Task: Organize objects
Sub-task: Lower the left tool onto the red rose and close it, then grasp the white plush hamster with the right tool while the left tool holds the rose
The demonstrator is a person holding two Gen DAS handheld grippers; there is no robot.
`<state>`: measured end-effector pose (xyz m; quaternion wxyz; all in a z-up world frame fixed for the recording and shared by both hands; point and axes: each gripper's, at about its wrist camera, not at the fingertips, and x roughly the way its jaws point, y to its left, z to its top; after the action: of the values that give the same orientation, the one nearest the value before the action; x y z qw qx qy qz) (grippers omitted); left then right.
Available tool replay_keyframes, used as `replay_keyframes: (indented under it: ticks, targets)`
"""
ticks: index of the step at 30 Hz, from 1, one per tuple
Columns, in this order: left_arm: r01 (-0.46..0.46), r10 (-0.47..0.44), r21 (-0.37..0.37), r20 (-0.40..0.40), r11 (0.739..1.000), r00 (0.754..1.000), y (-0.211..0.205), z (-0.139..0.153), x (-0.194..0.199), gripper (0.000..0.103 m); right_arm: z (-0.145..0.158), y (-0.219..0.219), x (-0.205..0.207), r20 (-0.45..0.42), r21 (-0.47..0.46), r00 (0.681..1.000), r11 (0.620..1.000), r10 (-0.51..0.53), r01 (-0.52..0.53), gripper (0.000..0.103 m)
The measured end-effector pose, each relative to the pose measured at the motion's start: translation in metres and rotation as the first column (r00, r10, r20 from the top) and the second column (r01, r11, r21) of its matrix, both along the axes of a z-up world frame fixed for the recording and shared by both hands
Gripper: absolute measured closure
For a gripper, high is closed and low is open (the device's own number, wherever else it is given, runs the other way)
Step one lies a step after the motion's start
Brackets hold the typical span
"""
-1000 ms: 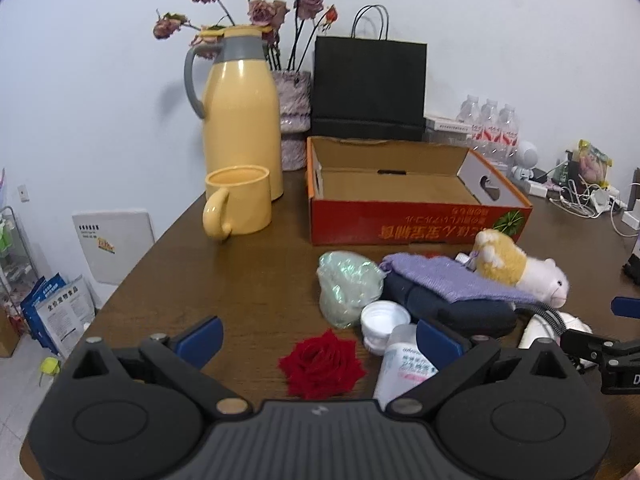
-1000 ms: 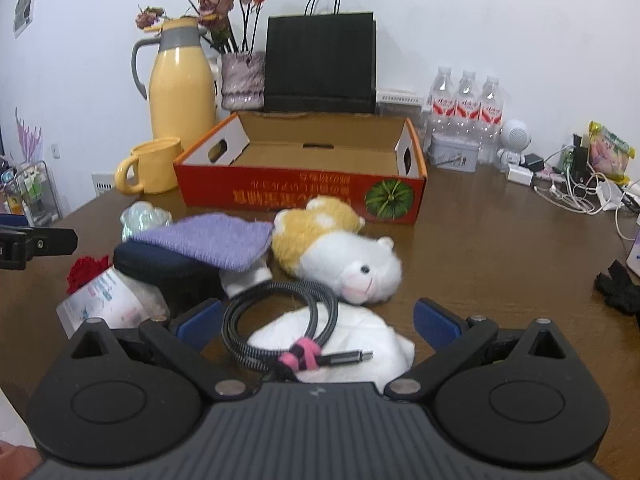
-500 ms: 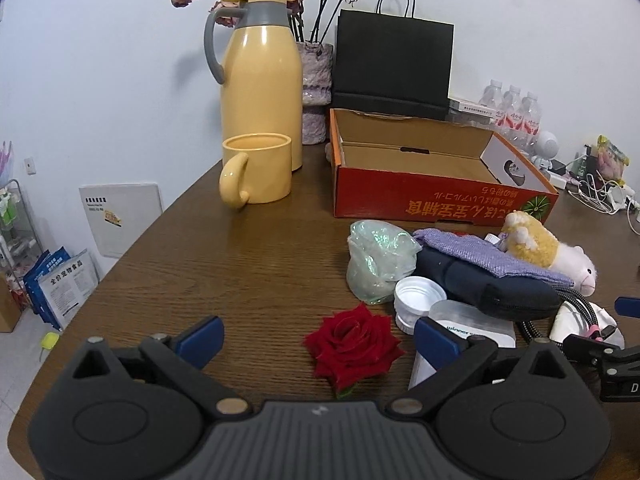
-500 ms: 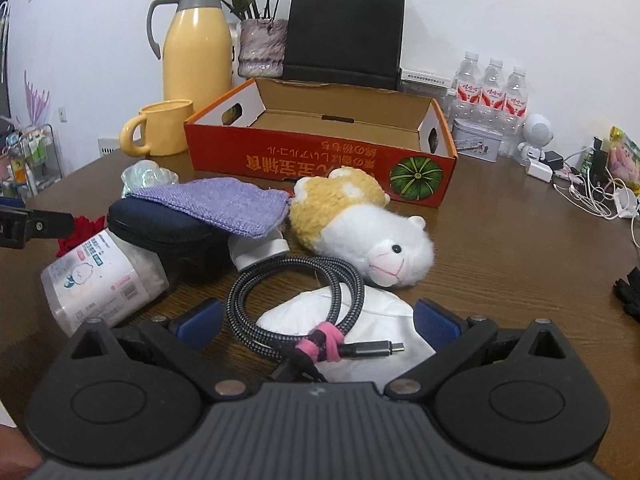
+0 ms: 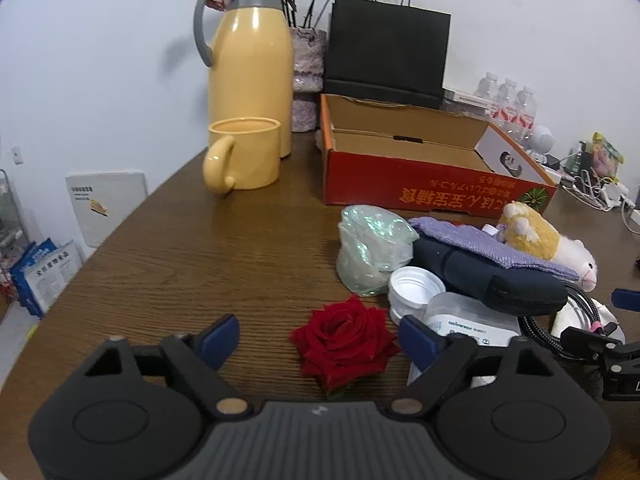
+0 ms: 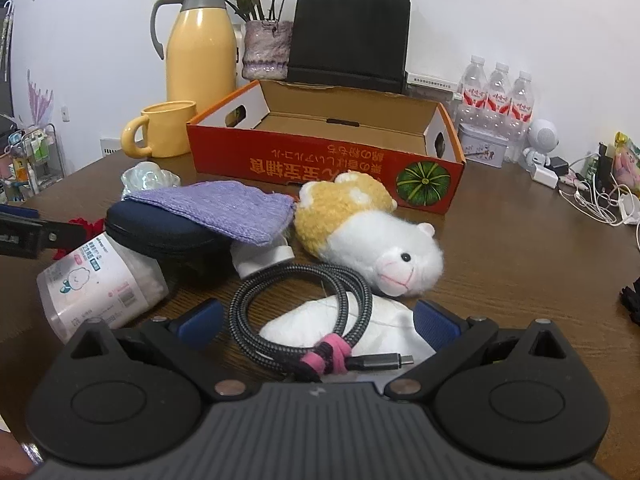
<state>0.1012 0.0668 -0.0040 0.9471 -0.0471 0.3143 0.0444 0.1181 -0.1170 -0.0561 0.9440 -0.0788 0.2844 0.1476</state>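
A red rose head (image 5: 344, 344) lies on the brown table between the blue pads of my left gripper (image 5: 320, 340). Its jaws are closing; a gap remains on the left, and the right pad is at the petals' edge. My right gripper (image 6: 316, 322) is open around a coiled black cable (image 6: 300, 304) with a pink tie, lying on white tissue (image 6: 384, 328). Behind it are a plush hamster (image 6: 372, 236), a purple knit cloth (image 6: 216, 204) on a navy case (image 6: 160, 232), and a wipes pack (image 6: 100, 284). The empty red cardboard box (image 6: 320, 168) stands further back.
An iridescent bag (image 5: 372, 248) and a white cap (image 5: 416, 288) lie just past the rose. A yellow thermos (image 5: 252, 72), yellow mug (image 5: 244, 156), flower vase (image 6: 268, 48) and black paper bag (image 5: 388, 48) stand behind. Water bottles (image 6: 496, 92) and chargers crowd the right. The table's edge curves at left.
My left gripper has sunk and moved in on the rose, and its jaws have narrowed around it. The right gripper came closer to the cable, then held still.
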Motion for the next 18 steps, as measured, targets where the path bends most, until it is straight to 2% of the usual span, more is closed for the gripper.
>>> replay_keyframes:
  ticks: [2,3,4,9,18]
  targets:
    - [0.020,-0.020,-0.019,-0.004,1.000,1.000,-0.001,-0.004,0.003,0.039,-0.001,0.001,0.001,-0.003,-0.005,1.000,1.000,-0.003,0.003,0.000]
    - [0.032,-0.032,-0.033,-0.009,0.999,0.999,-0.001,-0.006,0.005,0.056,-0.001,0.001,0.001,-0.003,-0.007,1.000,1.000,-0.005,0.005,0.000]
    - [0.042,-0.043,-0.046,-0.013,0.998,0.999,-0.001,-0.008,0.006,0.068,-0.001,0.001,0.002,-0.002,-0.008,1.000,1.000,-0.007,0.007,0.000]
    - [0.031,-0.031,-0.029,0.004,0.999,1.000,-0.002,-0.008,0.003,0.069,0.004,-0.006,0.002,0.018,-0.005,0.999,1.000,-0.029,0.029,0.000]
    - [-0.009,0.009,-0.007,0.078,1.000,0.997,0.005,0.016,-0.004,0.069,0.018,-0.032,0.028,0.059,0.014,0.996,0.998,-0.060,0.059,0.000]
